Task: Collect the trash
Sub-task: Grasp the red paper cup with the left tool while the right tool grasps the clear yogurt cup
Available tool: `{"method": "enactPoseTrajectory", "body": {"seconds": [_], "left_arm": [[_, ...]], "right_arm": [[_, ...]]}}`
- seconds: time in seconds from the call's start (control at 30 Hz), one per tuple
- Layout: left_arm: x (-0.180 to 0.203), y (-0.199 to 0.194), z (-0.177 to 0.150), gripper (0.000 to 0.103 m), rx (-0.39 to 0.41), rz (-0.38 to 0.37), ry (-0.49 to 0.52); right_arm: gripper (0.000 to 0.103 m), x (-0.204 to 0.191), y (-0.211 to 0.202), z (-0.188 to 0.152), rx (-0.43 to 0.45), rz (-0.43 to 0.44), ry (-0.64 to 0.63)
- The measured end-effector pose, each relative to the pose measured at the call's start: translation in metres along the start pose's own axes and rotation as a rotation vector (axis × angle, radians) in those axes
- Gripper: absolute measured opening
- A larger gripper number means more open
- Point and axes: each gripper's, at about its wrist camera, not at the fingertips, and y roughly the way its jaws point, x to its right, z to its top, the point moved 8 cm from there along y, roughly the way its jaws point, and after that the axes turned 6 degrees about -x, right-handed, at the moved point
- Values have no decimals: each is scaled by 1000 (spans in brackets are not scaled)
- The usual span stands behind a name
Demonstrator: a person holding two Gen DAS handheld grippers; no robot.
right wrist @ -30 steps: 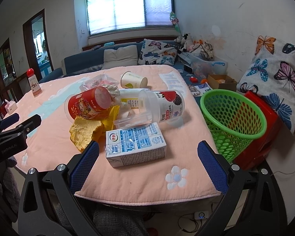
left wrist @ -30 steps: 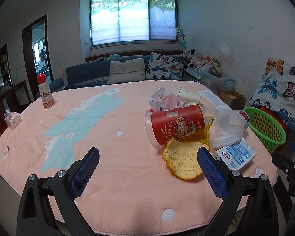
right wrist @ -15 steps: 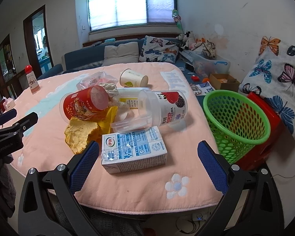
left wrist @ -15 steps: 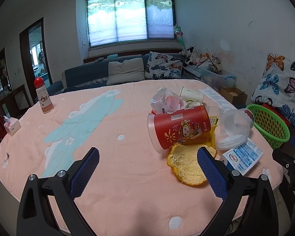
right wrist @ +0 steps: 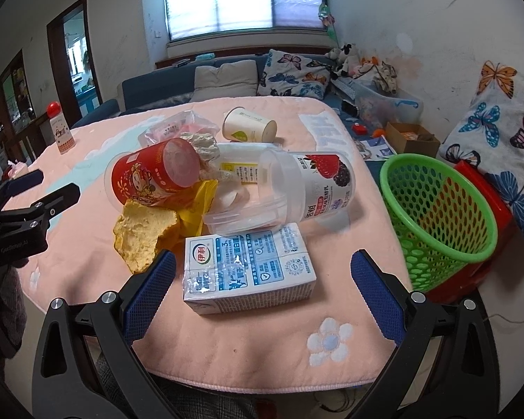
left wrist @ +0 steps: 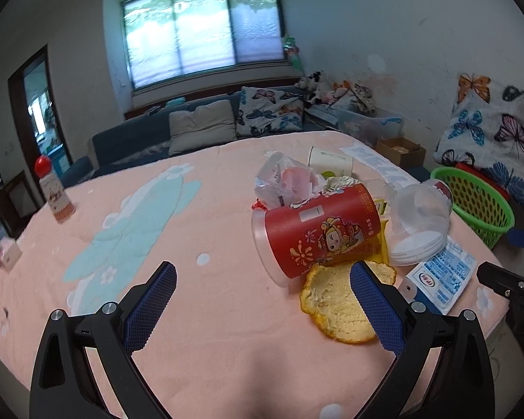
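A pile of trash lies on the pink-covered table [right wrist: 227, 342]: a red cup [left wrist: 318, 230] on its side, an orange peel [left wrist: 335, 303], a white milk carton [right wrist: 248, 272], a clear berry-label cup [right wrist: 311, 185], a paper cup [right wrist: 248, 125] and a crumpled plastic bag [left wrist: 283, 181]. My left gripper [left wrist: 262, 296] is open and empty, hovering just short of the red cup and peel. My right gripper [right wrist: 262, 282] is open and empty, with the milk carton between its fingers' line. A green mesh basket [right wrist: 436, 209] stands off the table's right edge.
A red-capped bottle [left wrist: 54, 192] stands at the table's far left, with a small tissue box [left wrist: 7, 255] near the left edge. A sofa with cushions [left wrist: 199, 129] lies behind the table. A red stool [right wrist: 485, 230] holds the basket.
Both grippers have moved closer to the pile. The milk carton now sits nearer between the right fingers, and the peel nearer the left gripper's right finger. Both stay open.
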Motion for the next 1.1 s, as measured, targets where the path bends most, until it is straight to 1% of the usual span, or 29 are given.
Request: {"method": "enactPoseTrajectory", "body": {"seconds": [0.13,0.23,0.37,0.57,0.63,0.67,0.77,0.9,0.93,0.97,1.0,1.1], "left_arm": [[6,10,11,97,14,-47,92],[15,17,18,97,25,-99,172],[31,30,27,97,39,-145,302],[51,56,34,96,35,-219,457],[57,64,38,96,24,-261,488],[57,69,41,96,19,-265,495],[60,79,45,95,8,-309,524],[67,87,45,95,-17,-391,572],[68,88,44,95,-20,-400,582],[70,88,44,93,-21,-406,594],[73,89,43,87,-27,-420,613],[78,91,40,86,-40,-442,654]], "right_arm": [[98,0,8,1,-20,-2,-14],[98,-2,14,1,-41,4,-25],[98,-1,23,0,-71,9,-27],[98,0,35,-2,-109,6,-40],[98,1,38,-3,-120,4,-43],[99,2,40,-3,-126,4,-43],[99,3,44,-4,-136,16,-34],[99,1,50,-6,-155,29,-32],[99,1,51,-7,-160,29,-37],[99,1,53,-8,-167,24,-44],[99,1,55,-9,-172,20,-47],[99,1,57,-11,-182,26,-47]]}}
